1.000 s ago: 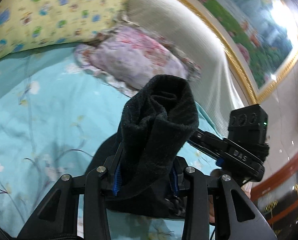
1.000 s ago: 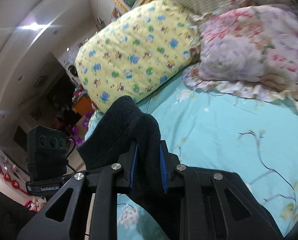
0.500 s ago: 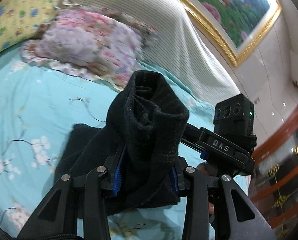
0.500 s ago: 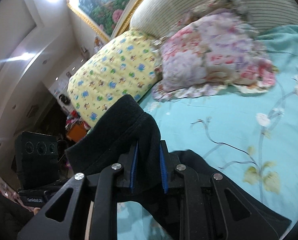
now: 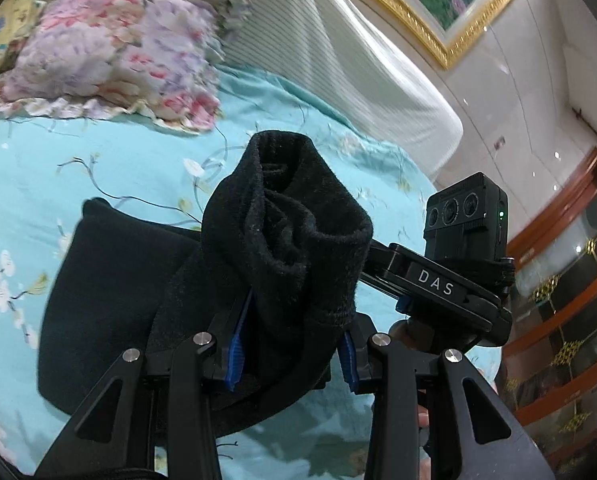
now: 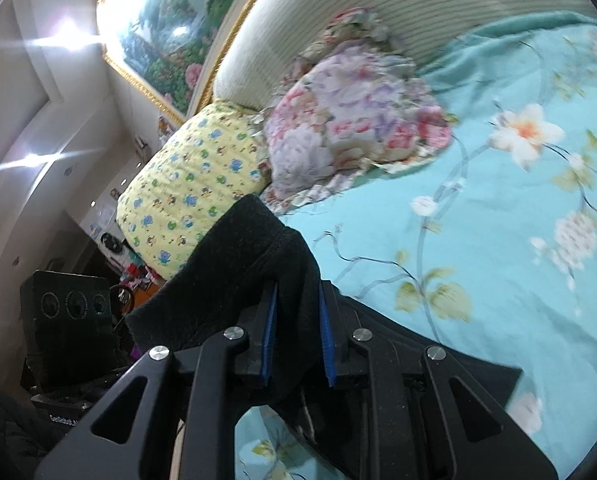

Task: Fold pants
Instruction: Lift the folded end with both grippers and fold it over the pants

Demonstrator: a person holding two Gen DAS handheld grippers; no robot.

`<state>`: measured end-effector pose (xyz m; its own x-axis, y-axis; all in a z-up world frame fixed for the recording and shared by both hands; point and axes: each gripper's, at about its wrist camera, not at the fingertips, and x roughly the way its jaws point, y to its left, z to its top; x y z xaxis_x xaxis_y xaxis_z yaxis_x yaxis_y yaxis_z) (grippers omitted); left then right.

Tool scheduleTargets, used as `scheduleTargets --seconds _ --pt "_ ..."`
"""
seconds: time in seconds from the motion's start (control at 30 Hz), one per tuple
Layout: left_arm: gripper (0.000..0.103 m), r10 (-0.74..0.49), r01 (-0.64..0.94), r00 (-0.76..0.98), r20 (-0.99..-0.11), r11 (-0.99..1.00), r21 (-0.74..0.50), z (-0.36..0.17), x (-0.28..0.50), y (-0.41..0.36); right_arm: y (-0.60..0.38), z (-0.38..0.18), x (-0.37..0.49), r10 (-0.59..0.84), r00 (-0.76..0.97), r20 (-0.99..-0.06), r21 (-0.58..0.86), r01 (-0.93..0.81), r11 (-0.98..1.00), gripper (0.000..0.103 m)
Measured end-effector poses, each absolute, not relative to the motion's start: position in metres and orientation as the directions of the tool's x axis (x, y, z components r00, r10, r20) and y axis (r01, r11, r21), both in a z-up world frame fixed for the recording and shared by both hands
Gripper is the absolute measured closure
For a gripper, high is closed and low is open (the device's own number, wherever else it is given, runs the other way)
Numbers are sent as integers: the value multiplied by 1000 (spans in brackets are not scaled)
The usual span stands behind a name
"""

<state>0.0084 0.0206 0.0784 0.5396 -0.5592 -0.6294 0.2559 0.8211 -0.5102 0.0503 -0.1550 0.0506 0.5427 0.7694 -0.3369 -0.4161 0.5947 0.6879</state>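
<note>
The black pants [image 5: 110, 292] lie partly on the turquoise floral bed sheet [image 5: 78, 160]. My left gripper [image 5: 290, 348] is shut on a bunched end of the pants, which stands up between its blue pads. My right gripper [image 6: 296, 348] is shut on another black edge of the pants [image 6: 258, 264] and holds it above the sheet [image 6: 498, 240]. The right gripper's body with its camera block [image 5: 462, 216] shows just right of the left one. The cloth under both grippers is hidden.
A pink floral pillow [image 5: 110, 52] and a yellow patterned pillow [image 6: 194, 184] lie at the head of the bed by the striped headboard [image 5: 358, 60]. A gold-framed painting [image 6: 170, 24] hangs above. Dark wood furniture [image 5: 570, 320] stands beside the bed.
Both grippers have carried their held ends of the pants across the bed towards the headboard side; more of the pants now lies flat on the sheet at the left. Both grips unchanged.
</note>
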Motion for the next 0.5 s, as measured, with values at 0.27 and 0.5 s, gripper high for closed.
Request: scheduleTargets --seconds 0.27,0.5 --pt "56 -567 304 477 -672 823 -479 52 17 -9 -184 18 44 721 574 -388 713 -309 630 83" --pt "51 -586 319 436 -683 810 -492 34 21 -17 -210 14 27 658 642 -392 716 -236 657 83"
